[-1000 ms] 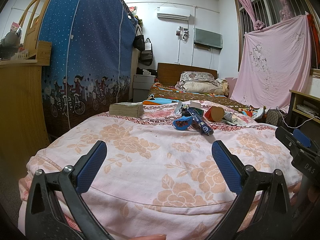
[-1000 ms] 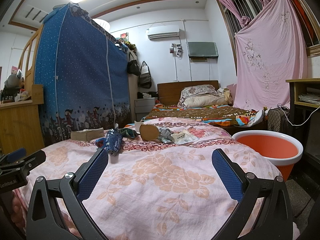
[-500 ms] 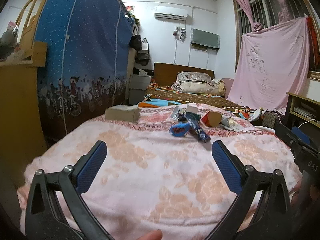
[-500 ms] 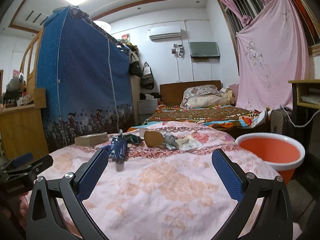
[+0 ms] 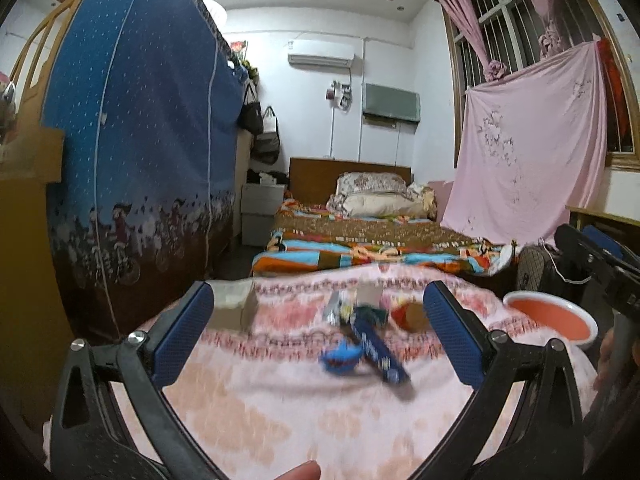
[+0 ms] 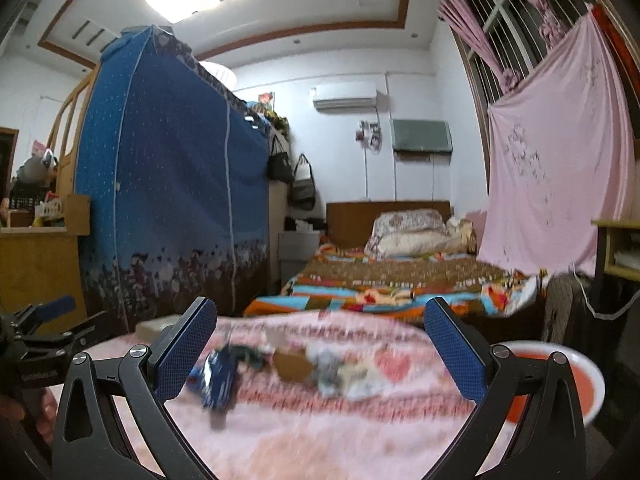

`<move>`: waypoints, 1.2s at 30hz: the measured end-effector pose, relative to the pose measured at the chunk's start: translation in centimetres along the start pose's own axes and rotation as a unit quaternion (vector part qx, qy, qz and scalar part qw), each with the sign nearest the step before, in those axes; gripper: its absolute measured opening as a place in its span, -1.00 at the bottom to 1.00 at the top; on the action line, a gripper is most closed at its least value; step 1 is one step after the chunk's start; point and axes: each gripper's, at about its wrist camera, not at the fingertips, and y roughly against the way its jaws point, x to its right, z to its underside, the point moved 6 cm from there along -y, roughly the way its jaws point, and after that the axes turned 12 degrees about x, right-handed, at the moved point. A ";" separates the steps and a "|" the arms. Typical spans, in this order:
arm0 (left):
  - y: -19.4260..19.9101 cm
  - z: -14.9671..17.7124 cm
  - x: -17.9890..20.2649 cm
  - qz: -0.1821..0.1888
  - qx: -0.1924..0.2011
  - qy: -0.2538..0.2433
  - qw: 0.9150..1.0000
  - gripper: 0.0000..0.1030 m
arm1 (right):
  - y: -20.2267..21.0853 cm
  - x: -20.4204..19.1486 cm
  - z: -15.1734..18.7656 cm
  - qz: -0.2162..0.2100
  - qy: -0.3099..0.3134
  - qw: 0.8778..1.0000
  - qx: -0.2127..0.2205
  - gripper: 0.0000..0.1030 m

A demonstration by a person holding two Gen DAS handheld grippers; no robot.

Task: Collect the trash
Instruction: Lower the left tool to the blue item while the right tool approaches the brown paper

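A small pile of trash lies on the pink floral cloth [image 5: 280, 420]: a long dark blue wrapper [image 5: 380, 354], a round blue piece [image 5: 340, 360], a brown round piece [image 5: 412, 316] and crumpled grey and white wrappers [image 6: 340, 372]. The blue wrapper [image 6: 220, 376] and brown piece [image 6: 292, 364] also show in the right wrist view. My left gripper [image 5: 318, 338] is open and empty, just short of the pile. My right gripper [image 6: 320, 354] is open and empty, a little short of it. An orange basin with a white rim [image 5: 552, 320] stands to the right, also in the right wrist view [image 6: 588, 384].
A tan box [image 5: 232, 308] lies at the far left of the cloth. A bed with a colourful blanket [image 5: 380, 244] stands behind. A blue fabric wardrobe [image 5: 140, 160] is on the left, a desk [image 6: 616, 248] on the right.
Both grippers have moved forward over the cloth toward the trash pile, which now looks larger and blurred. Both stayed open.
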 end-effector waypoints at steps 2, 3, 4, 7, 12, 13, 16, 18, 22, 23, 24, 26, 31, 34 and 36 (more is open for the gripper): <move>-0.7 -0.6 -0.1 -0.006 0.013 -0.001 1.000 0.77 | -1.7 0.2 -0.4 -0.008 0.006 1.000 0.002 1.00; -1.0 -0.8 -0.2 -0.008 0.018 0.000 1.000 0.77 | -2.2 0.3 -0.5 -0.011 0.006 1.000 0.000 1.00; -1.5 -1.1 -0.4 -0.012 0.025 0.001 1.000 0.77 | -3.3 0.3 -0.3 -0.018 0.005 1.000 -0.004 1.00; -2.6 -1.1 -0.6 -0.017 0.023 0.003 1.000 0.77 | -5.4 0.2 0.6 -0.029 0.012 0.999 -0.015 1.00; -4.7 0.9 -1.0 -0.022 -0.039 0.023 0.999 0.76 | -8.0 -0.5 3.2 -0.052 0.023 0.997 -0.060 1.00; -5.0 1.4 -1.1 -0.023 -0.052 0.026 0.998 0.76 | -8.4 -0.5 3.8 -0.053 0.020 0.996 -0.071 1.00; -5.9 3.2 -1.1 -0.025 -0.101 0.031 0.994 0.75 | -9.4 -0.5 5.4 -0.054 0.015 0.993 -0.108 1.00; -6.5 4.6 -1.0 -0.026 -0.141 0.033 0.989 0.71 | -10.1 -0.4 6.4 -0.051 0.010 0.989 -0.137 1.00; -7.2 6.9 -0.3 -0.006 -0.204 0.046 0.978 0.49 | -11.1 -0.2 7.8 -0.056 -0.005 0.982 -0.183 0.91; -7.4 7.4 -0.1 -0.001 -0.218 0.048 0.975 0.39 | -11.5 -0.3 8.5 -0.060 -0.009 0.977 -0.202 0.81; -7.7 8.1 0.1 0.002 -0.236 0.049 0.971 0.28 | -11.8 -0.4 9.0 -0.065 -0.011 0.974 -0.216 0.75; -8.2 9.1 0.4 0.008 -0.261 0.049 0.964 0.10 | -12.3 -0.6 10.0 -0.071 -0.013 0.967 -0.243 0.57; -8.8 10.3 1.0 0.031 -0.298 0.071 0.951 -0.07 | -13.2 -1.2 11.9 -0.096 -0.021 0.951 -0.294 0.40; -9.1 10.4 1.3 0.040 -0.307 0.080 0.947 -0.17 | -13.6 -1.8 12.8 -0.108 -0.025 0.943 -0.313 0.29; -9.2 10.7 1.5 0.047 -0.313 0.085 0.945 -0.30 | -13.8 -2.2 13.2 -0.114 -0.027 0.940 -0.321 0.25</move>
